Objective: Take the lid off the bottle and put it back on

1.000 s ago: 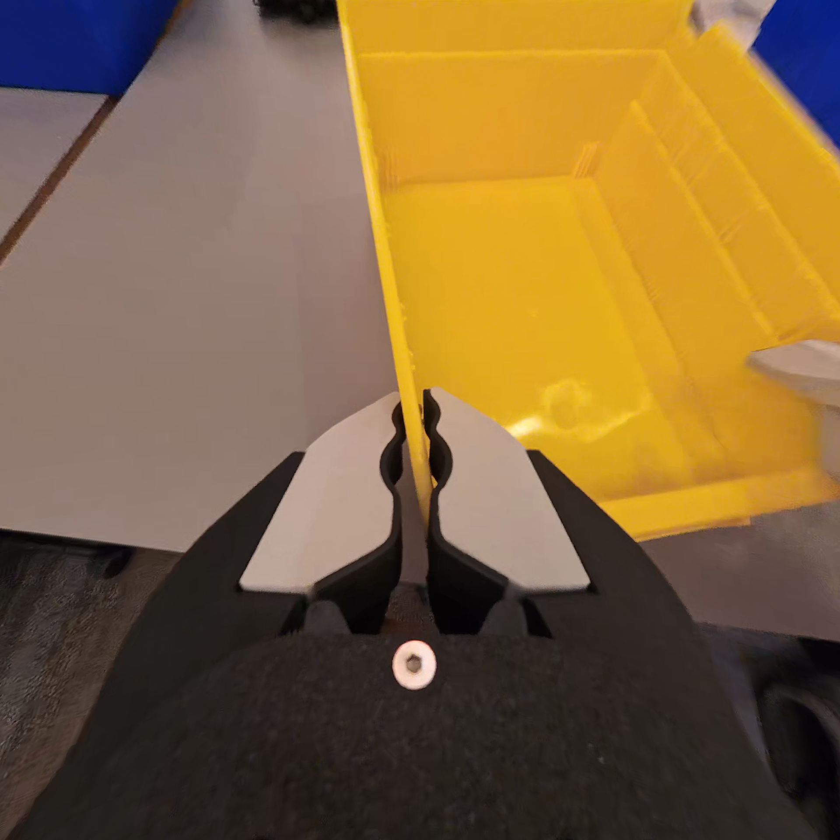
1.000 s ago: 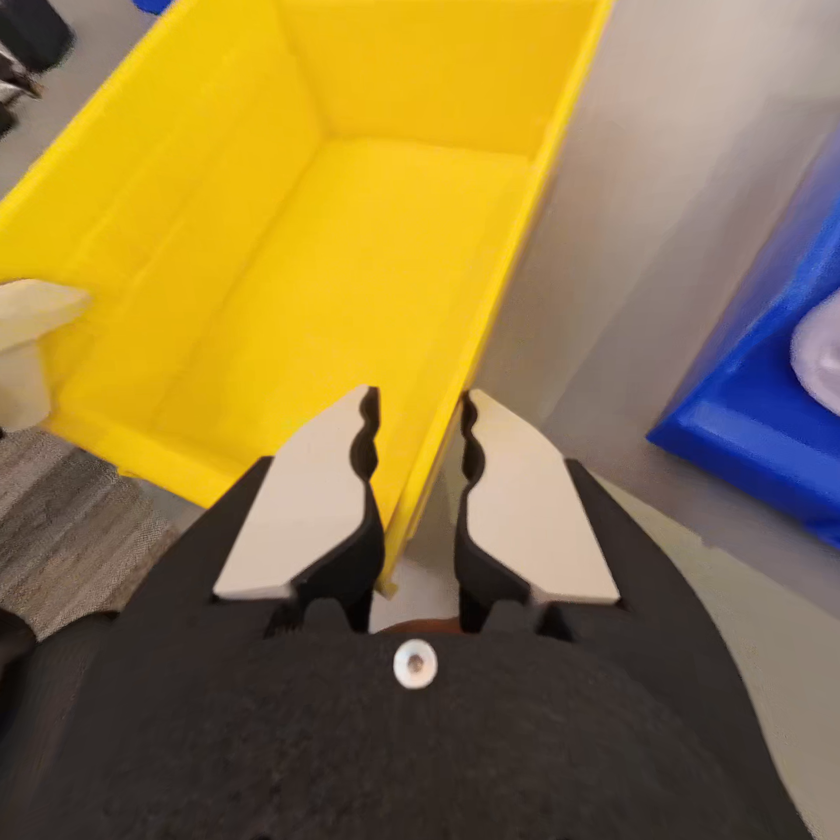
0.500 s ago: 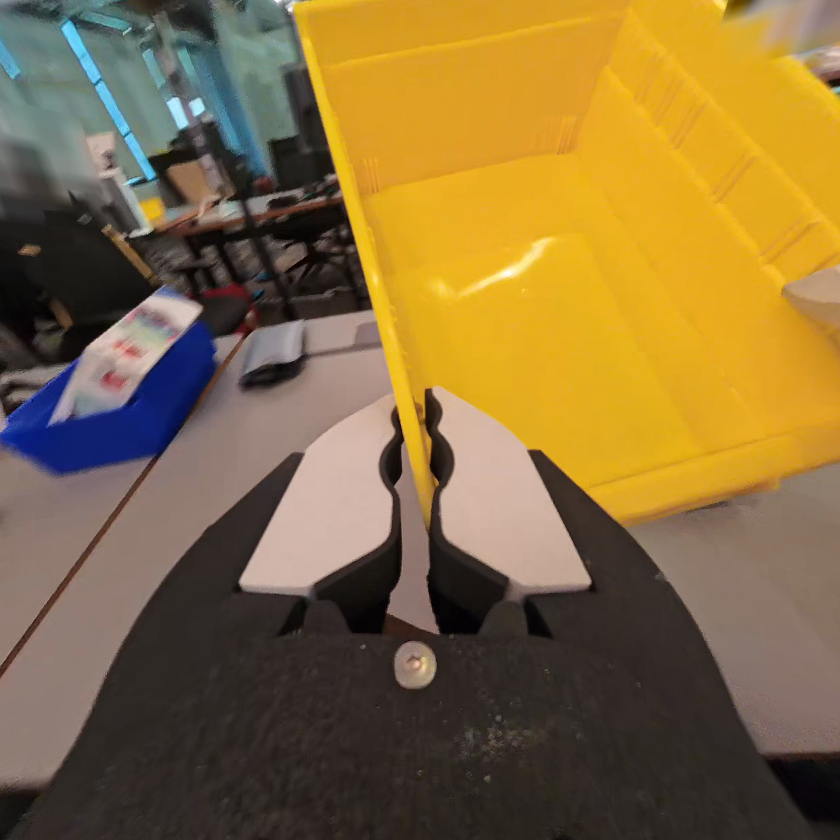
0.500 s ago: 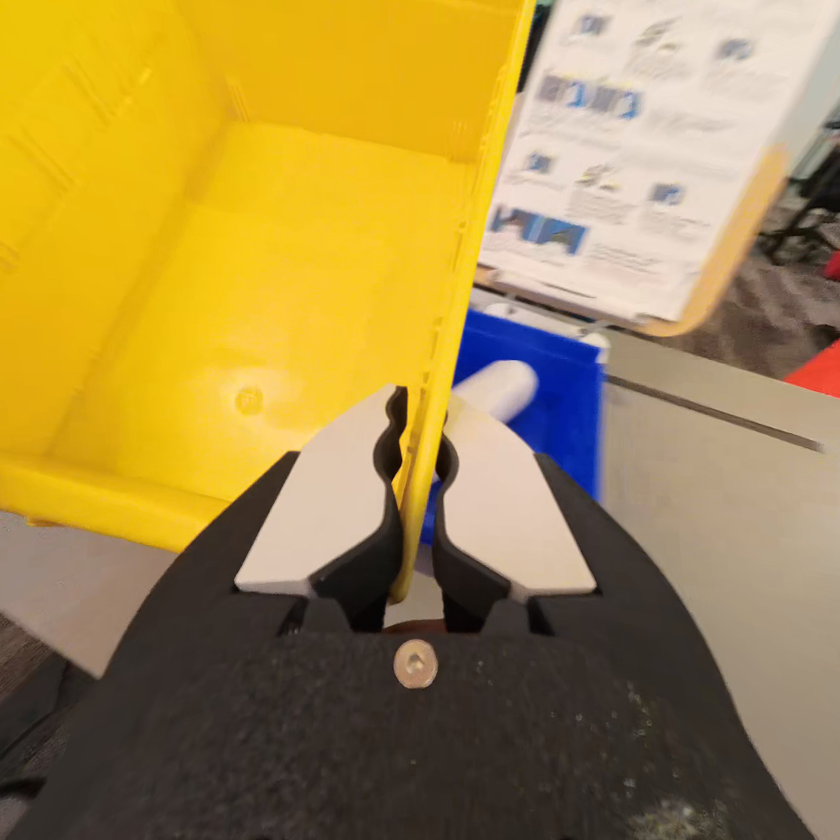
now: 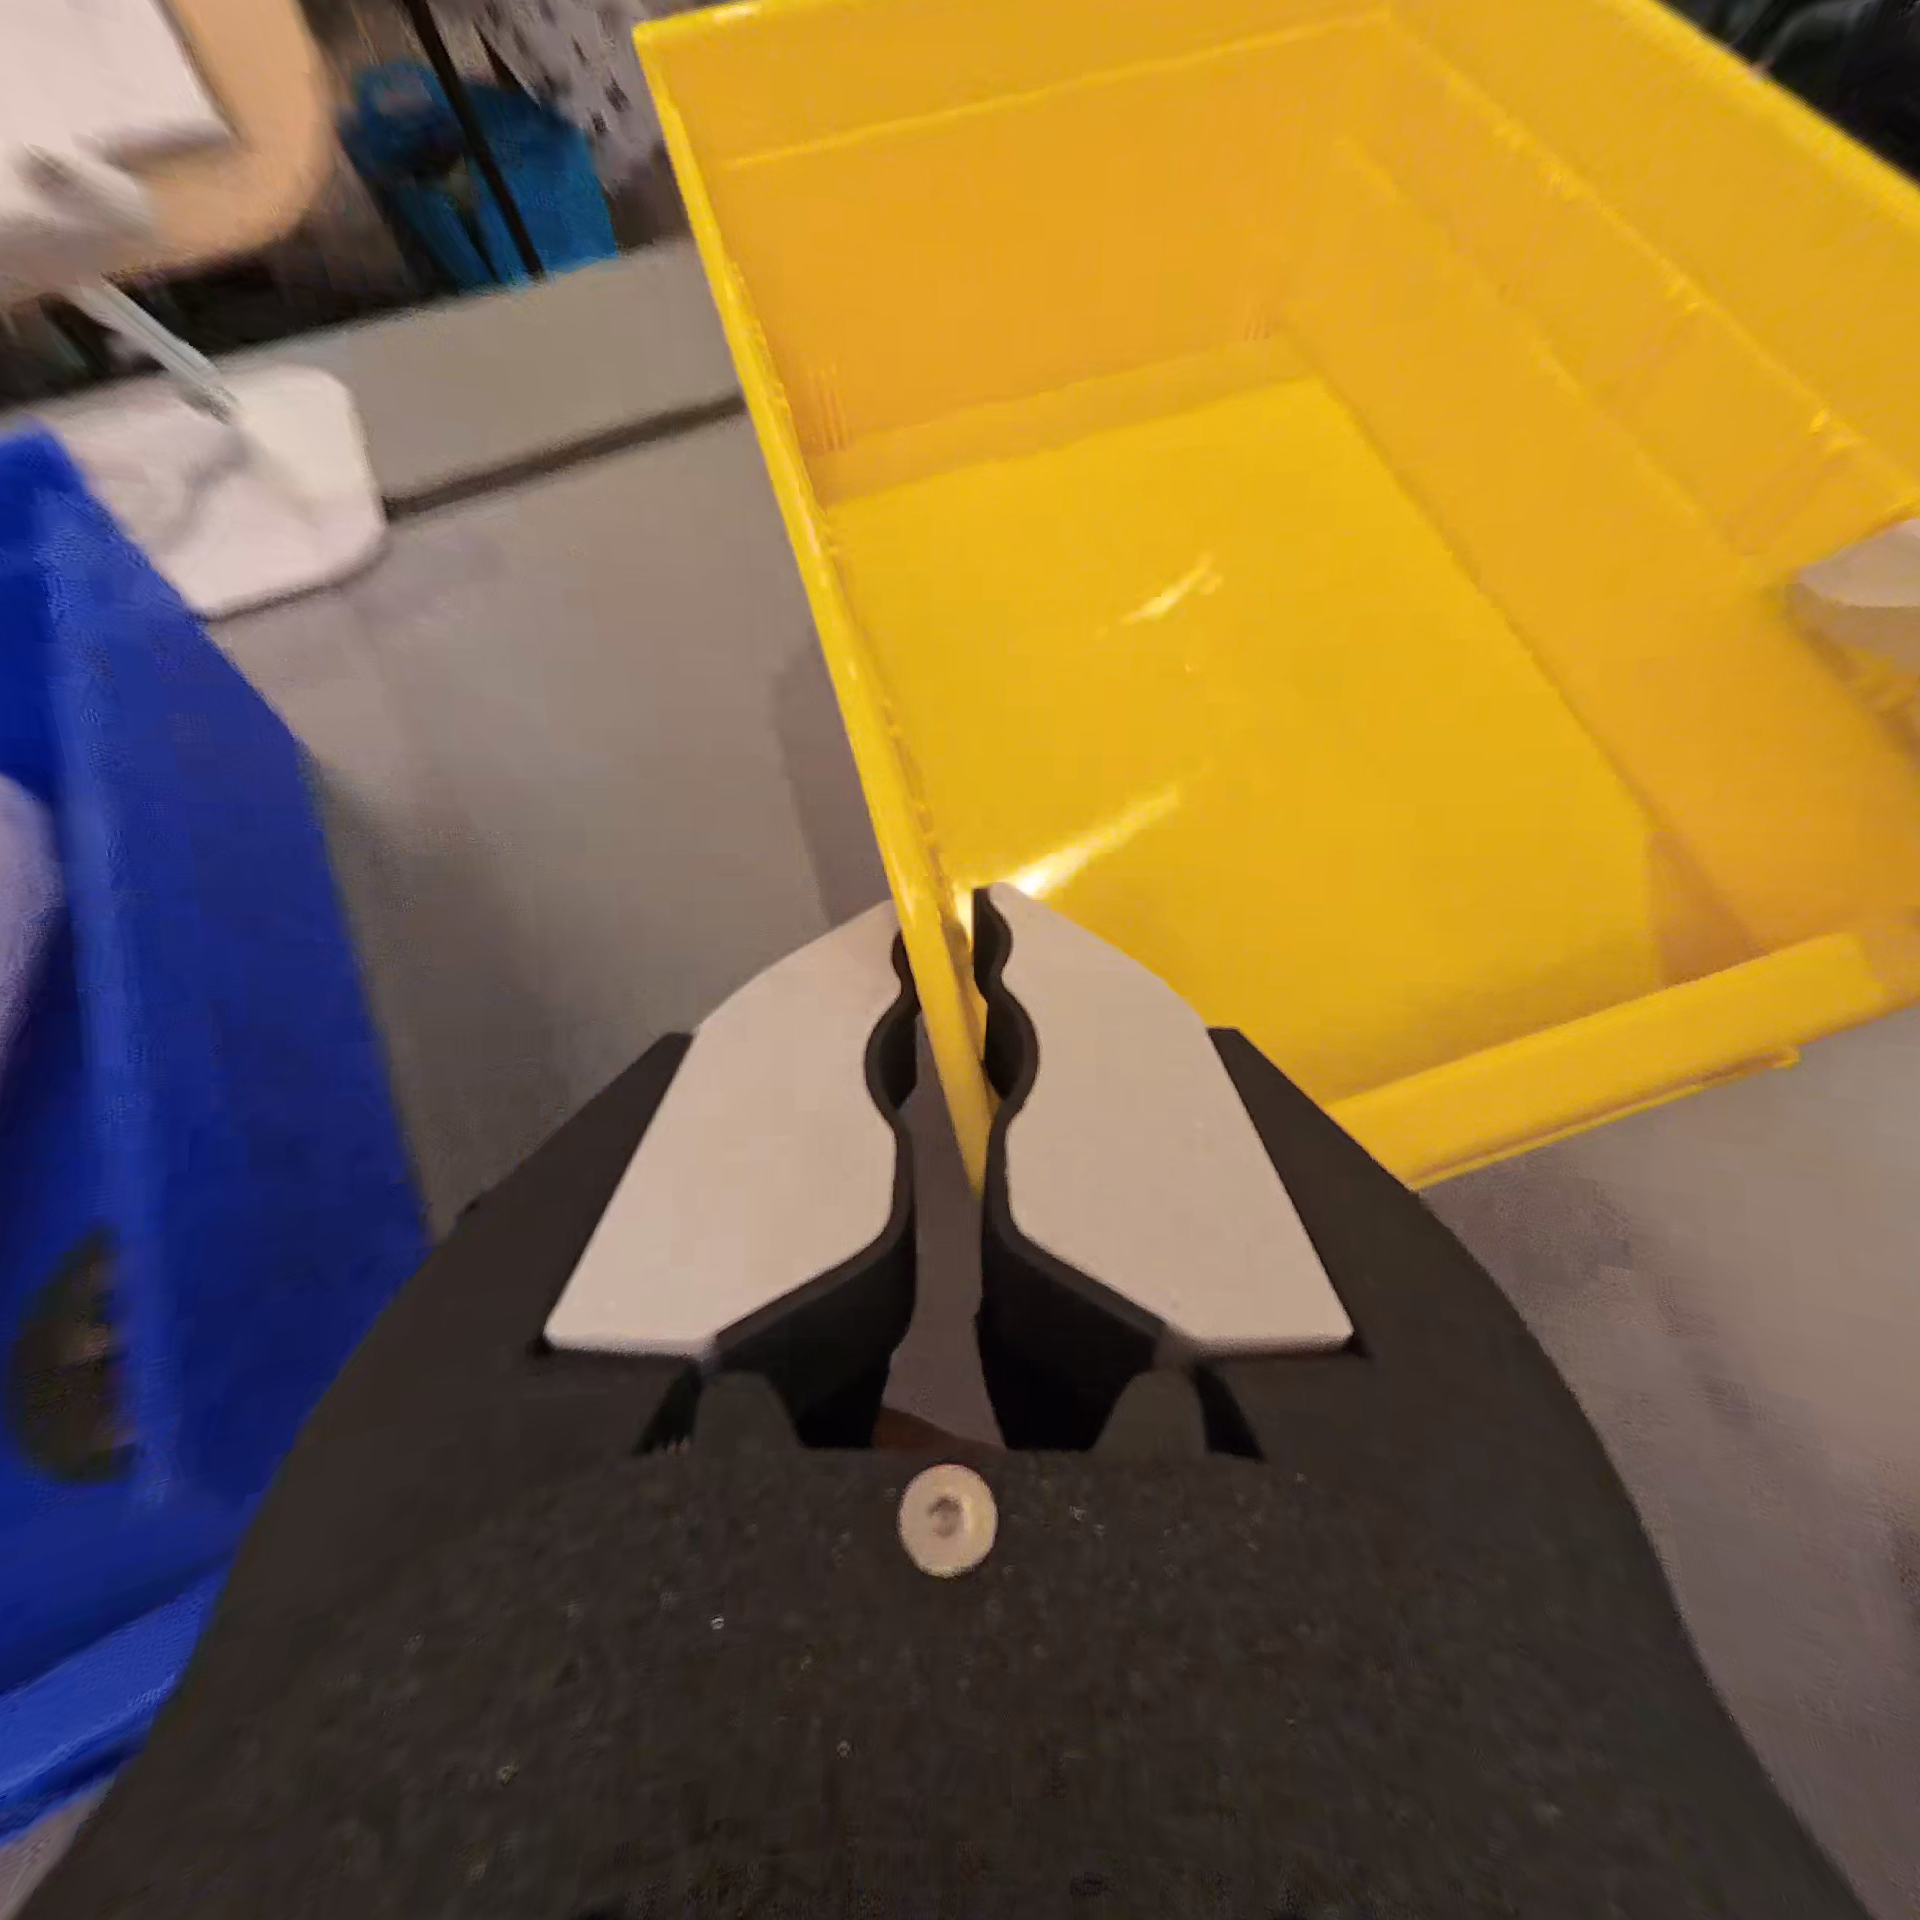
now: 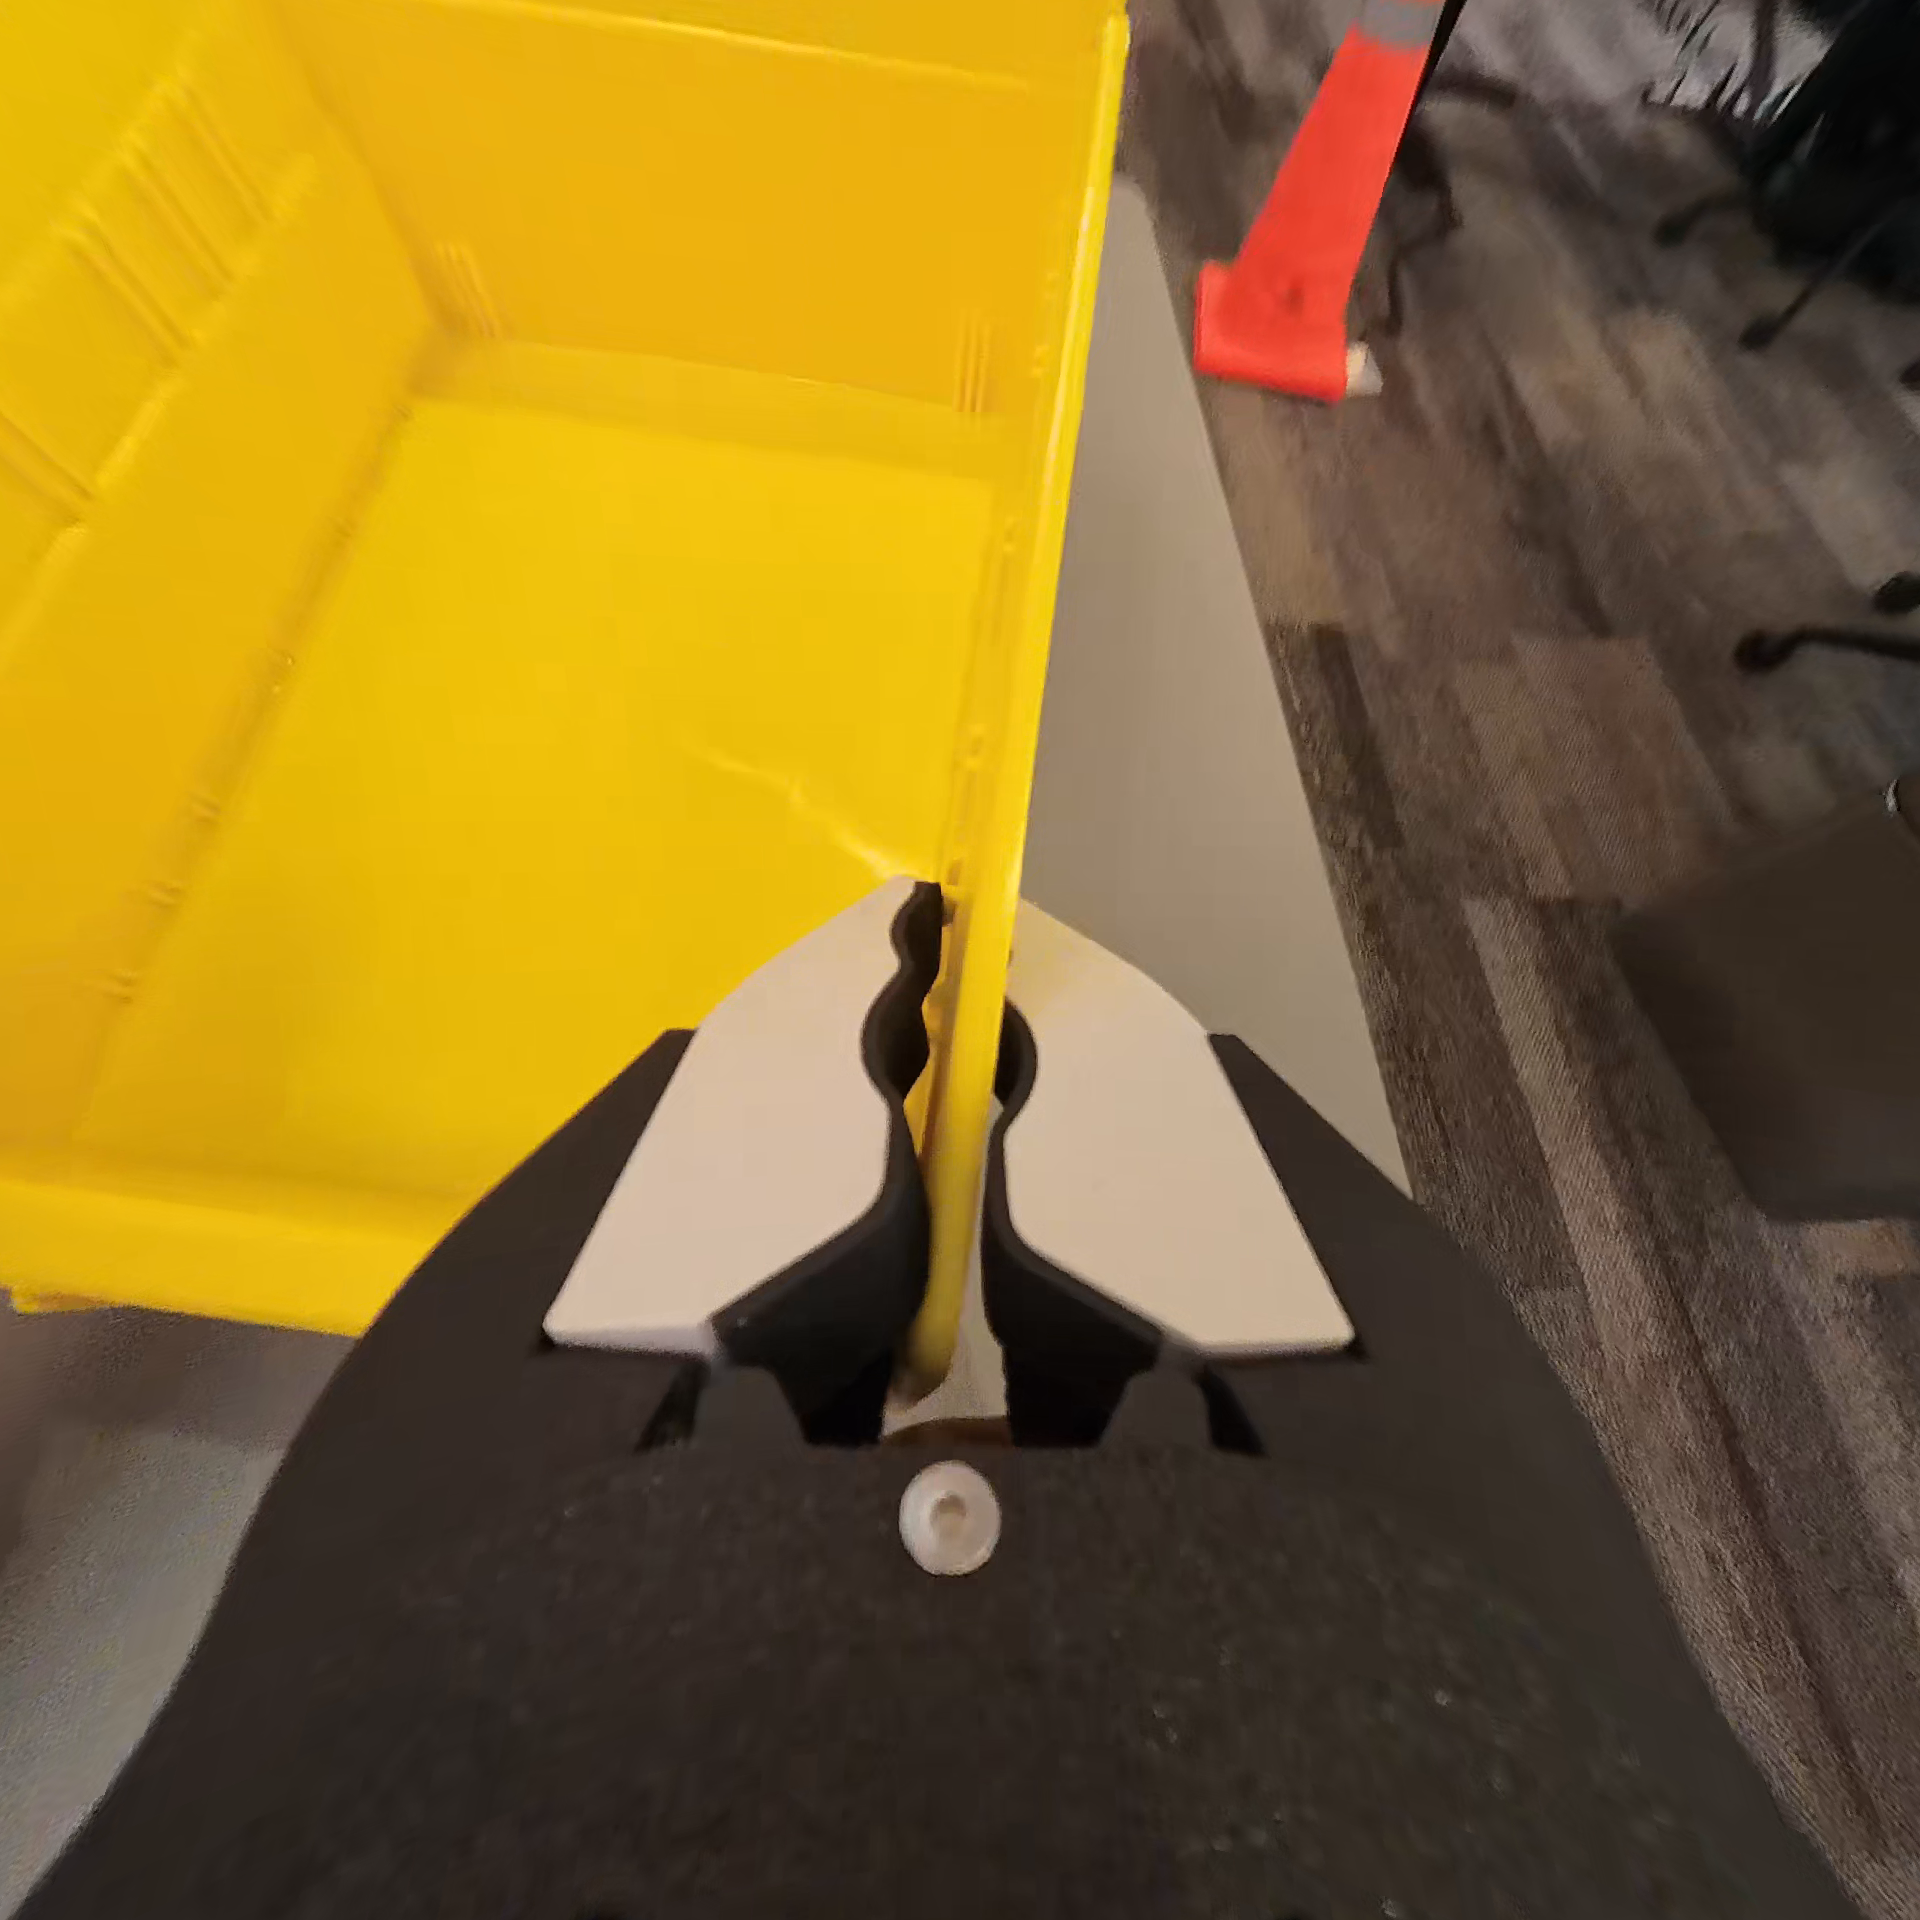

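Trouble likeliest at three spots, taken from the left: a knock against the blue bin (image 5: pixel 156 935) just beside the left tool (image 5: pixel 948 935), if swung that way; a slide of the yellow bin (image 5: pixel 1039 260) out of either pinch, since held only by thin, smooth side walls near one end, with blur hinting at quick motion; a drop past the bench (image 6: pixel 1132 727) edge onto the carpeted floor (image 6: pixel 1558 831) on the right, close to the right-hand wall. Left tool: nearly closed, clenched on the bin's left wall, with that wall running between the scalloped inner faces. Right tool (image 6: pixel 961 904): likewise almost shut, grasping the right wall, seated deep toward the throat. Nothing else in either grip. No bottle and no lid plainly in view; yellow bin bare inside; pale shape in the blue bin too blurred to name. Lid step, by this judgement, not yet begun.
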{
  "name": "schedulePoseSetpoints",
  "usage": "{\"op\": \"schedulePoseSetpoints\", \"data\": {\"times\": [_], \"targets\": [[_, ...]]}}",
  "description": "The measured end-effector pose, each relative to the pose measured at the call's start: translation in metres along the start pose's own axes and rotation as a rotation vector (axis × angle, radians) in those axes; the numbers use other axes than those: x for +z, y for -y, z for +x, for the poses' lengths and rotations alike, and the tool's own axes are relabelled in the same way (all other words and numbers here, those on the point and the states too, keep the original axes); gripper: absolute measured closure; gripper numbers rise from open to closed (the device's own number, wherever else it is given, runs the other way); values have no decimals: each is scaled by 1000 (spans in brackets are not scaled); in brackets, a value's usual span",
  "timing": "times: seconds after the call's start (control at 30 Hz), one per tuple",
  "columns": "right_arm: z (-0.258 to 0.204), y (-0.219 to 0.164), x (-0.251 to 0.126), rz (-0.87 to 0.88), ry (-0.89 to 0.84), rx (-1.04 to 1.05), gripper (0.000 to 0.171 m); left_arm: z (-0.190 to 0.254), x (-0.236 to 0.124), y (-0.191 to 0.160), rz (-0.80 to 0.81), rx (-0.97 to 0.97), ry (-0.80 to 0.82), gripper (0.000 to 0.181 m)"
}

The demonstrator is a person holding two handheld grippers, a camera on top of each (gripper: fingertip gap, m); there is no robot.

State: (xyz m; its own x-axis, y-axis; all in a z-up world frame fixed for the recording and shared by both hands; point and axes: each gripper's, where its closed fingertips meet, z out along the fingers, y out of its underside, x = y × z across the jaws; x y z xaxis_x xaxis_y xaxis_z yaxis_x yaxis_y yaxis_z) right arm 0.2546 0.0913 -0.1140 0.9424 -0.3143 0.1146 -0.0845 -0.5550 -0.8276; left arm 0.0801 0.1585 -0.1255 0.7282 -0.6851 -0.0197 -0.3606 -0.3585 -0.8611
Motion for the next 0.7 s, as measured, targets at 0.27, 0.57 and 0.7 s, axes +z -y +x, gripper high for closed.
{"op": "schedulePoseSetpoints", "data": {"times": [0.27, 0.57, 0.7], "targets": [[28, -37, 42, -11, 76, 33, 162, 34, 18, -21, -2, -21, -35, 160], [52, 39, -54, 344, -139, -149, 94, -37, -110, 17, 218, -77, -293, 131], [-16, 74, -82, 438, 15, -145, 98, -174, -152, -3, 215, -97, -20, 124]]}}
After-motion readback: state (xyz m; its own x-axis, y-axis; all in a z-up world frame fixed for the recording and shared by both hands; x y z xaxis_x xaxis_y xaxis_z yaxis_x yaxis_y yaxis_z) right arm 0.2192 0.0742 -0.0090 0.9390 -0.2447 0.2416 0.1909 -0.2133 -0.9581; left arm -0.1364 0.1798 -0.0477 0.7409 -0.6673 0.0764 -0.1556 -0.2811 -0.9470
